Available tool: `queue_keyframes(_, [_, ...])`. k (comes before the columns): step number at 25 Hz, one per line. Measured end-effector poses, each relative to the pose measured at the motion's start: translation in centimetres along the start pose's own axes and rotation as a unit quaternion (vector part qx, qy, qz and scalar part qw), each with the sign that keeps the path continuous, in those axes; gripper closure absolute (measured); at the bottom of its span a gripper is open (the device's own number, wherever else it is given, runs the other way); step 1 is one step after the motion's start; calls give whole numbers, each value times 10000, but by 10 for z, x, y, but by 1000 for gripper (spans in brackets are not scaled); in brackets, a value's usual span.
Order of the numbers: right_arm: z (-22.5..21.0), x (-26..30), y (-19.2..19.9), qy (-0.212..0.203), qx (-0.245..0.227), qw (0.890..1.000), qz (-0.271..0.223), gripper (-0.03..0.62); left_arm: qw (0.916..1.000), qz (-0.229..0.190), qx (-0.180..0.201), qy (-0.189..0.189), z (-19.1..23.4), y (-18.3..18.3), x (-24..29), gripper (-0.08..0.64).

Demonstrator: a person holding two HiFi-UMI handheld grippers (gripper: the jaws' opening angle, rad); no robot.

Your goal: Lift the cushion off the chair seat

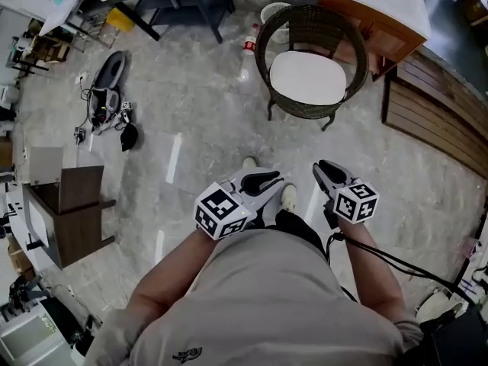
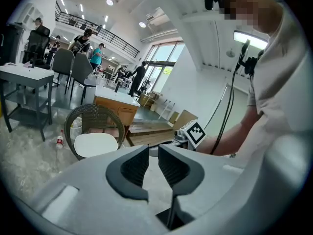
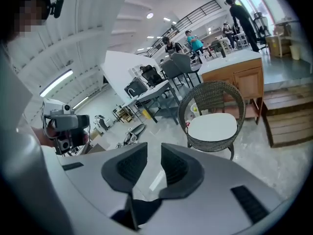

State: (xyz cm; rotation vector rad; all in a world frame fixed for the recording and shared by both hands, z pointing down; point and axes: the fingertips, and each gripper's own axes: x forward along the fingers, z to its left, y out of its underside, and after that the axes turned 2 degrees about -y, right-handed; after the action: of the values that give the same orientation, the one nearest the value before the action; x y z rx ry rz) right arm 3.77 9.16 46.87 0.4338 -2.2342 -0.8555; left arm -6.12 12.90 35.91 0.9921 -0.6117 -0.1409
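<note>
A round dark wicker chair (image 1: pixel 299 20) stands on the stone floor ahead of me, with a white cushion (image 1: pixel 307 77) lying flat on its seat. Both grippers are held close to my body, well short of the chair. My left gripper (image 1: pixel 263 180) points toward the chair, its jaws a narrow gap apart with nothing between them. The left gripper view has the left gripper (image 2: pixel 153 151) low in the picture, and the cushion (image 2: pixel 95 143) beyond it to the left. My right gripper (image 1: pixel 328 171) is also open and empty. From the right gripper (image 3: pixel 154 153) the cushion (image 3: pixel 212 126) lies ahead to the right.
A wooden cabinet (image 1: pixel 366 14) stands behind the chair and slatted wooden steps (image 1: pixel 435 120) lie to its right. A bottle (image 1: pixel 249 46) and a pale bucket (image 1: pixel 273 12) sit by the chair's left. A brown box (image 1: pixel 72 212) and black gear (image 1: pixel 107 82) are far left.
</note>
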Motion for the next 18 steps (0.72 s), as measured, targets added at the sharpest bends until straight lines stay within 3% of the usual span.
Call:
queue_keyframes(9, [-53, 67, -17, 873, 806, 9925, -277, 502, 9955, 402, 290, 806, 90, -33, 11, 503])
queue_keyframes(13, [-88, 97, -14, 1032, 1553, 9804, -638, 502, 9914, 651, 341, 1085, 124, -33, 27, 503])
queue_keyframes(18, [-155, 133, 8, 1133, 2538, 9569, -839, 502, 9896, 820, 161, 1166, 152, -32, 59, 503])
